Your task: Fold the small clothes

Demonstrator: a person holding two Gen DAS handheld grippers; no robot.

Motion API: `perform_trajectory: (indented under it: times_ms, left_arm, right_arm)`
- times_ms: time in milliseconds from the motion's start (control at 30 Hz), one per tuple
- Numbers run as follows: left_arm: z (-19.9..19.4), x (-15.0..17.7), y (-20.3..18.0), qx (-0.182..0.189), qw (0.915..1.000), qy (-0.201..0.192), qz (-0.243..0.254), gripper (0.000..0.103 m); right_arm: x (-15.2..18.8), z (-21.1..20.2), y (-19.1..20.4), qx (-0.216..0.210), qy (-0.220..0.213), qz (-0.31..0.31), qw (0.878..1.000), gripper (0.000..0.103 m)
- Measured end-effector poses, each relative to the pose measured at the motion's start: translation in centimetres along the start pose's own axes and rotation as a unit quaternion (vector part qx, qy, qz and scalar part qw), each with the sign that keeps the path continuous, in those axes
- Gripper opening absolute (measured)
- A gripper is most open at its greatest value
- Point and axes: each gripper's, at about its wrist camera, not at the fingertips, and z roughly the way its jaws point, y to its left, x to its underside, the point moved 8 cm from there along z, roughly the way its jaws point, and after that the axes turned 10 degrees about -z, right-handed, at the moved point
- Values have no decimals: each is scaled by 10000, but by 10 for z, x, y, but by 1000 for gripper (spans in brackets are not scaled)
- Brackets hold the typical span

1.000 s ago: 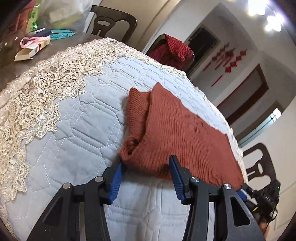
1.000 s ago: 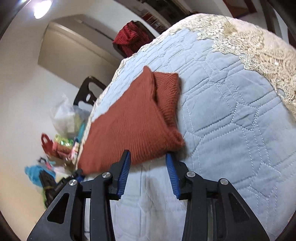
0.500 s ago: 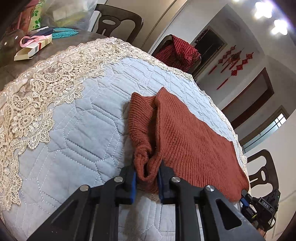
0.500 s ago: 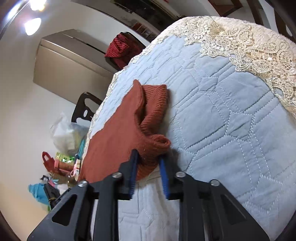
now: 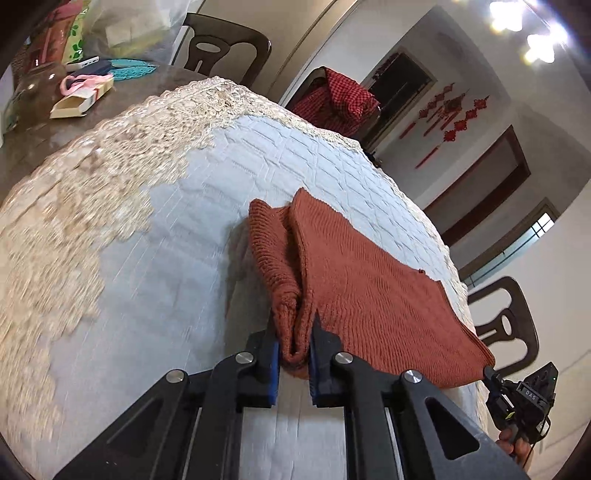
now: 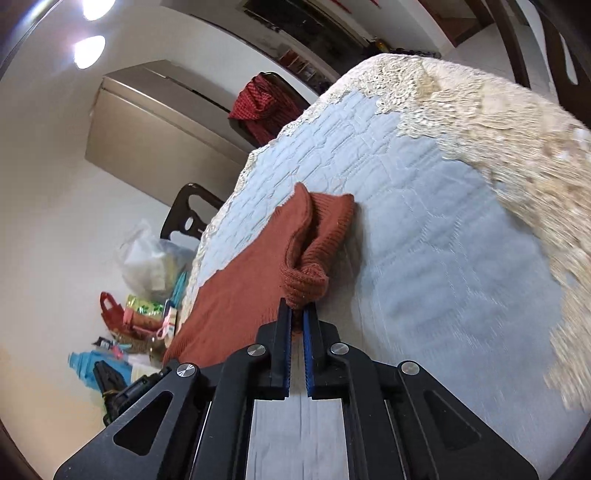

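- One rust-brown knitted garment, small, lying on the blue-grey quilted cover of the worktop; its near edge is bunched up and raised off the cover at both corners.
- Left gripper: jaws closing, blue pads pressed on a thick fold of the garment's near corner, cloth filling the narrow gap between them.
- Right gripper: jaws drawn almost together, pinching the opposite near corner; a rolled lump of knit sits just past the tips.
- Same gripper seen from the left wrist view at the lower right, black body at the garment's far corner, with a bit of a hand beneath it.
- Cream lace border edging the quilted cover, blurred in both views.
- Bare dark worktop surface beyond the lace, bearing a small open cardboard box, a pink ribbon and a teal mat.
- Clear plastic bag at the far end of that surface.
- Dark wooden chair behind the worktop; another dark chair at the right side.
- Red checked cloth draped over a further chair.
- Red hanging ornaments on the far wall.
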Motion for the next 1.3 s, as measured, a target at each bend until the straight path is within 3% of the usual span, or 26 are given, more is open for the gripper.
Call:
perform_trajectory:
  times_ms: [133,300,400,533,667,733,767,867,967,1100,1233,1300]
  left_arm:
    - [-8,27,7,-137,9997,152,167,14]
    - [-7,36,18,-197,9994,213,211,20]
    - [-25,28,14,-313,9984,-110,450,23]
    - [-31,9,5,-416,9959,-441,679,24]
    - [-16,1,-29,-44,9940,-420,1014,24]
    - [2,2,-43,49,9925,-257,1196,26]
    - [15,3,-46,32,9915,-150,1288,26]
    - [53,4,-36,-530,9879,120,1452,26]
    - [52,-1,-43,-597,9855,34,1585,26]
    - [47,-6,-66,-479,9813,-167,1856,27]
    - [65,-8,-73,-558,9790,-109,1955,27]
    - [77,-8,-60,-799,9790,-11,1875,27]
  right_arm:
    - [29,-22,1,171,181,-18,9997,5]
    - [58,-15,-33,231,578,376,9974,7]
    - [50,-28,-26,455,458,-15,9979,9]
    - [23,-45,-7,812,-61,-738,9939,11]
    - [9,-20,19,605,-132,-1184,9910,11]
    - [11,5,28,481,96,-1394,9890,11]
    - [13,17,28,487,249,-1421,9883,11]
    - [14,54,9,735,649,-1462,9844,9]
    - [2,56,4,737,492,-1282,9878,7]
    - [-5,54,26,696,400,-1559,9845,11]
    - [2,80,48,528,718,-1818,9793,11]
    - [7,95,53,528,934,-2050,9729,11]
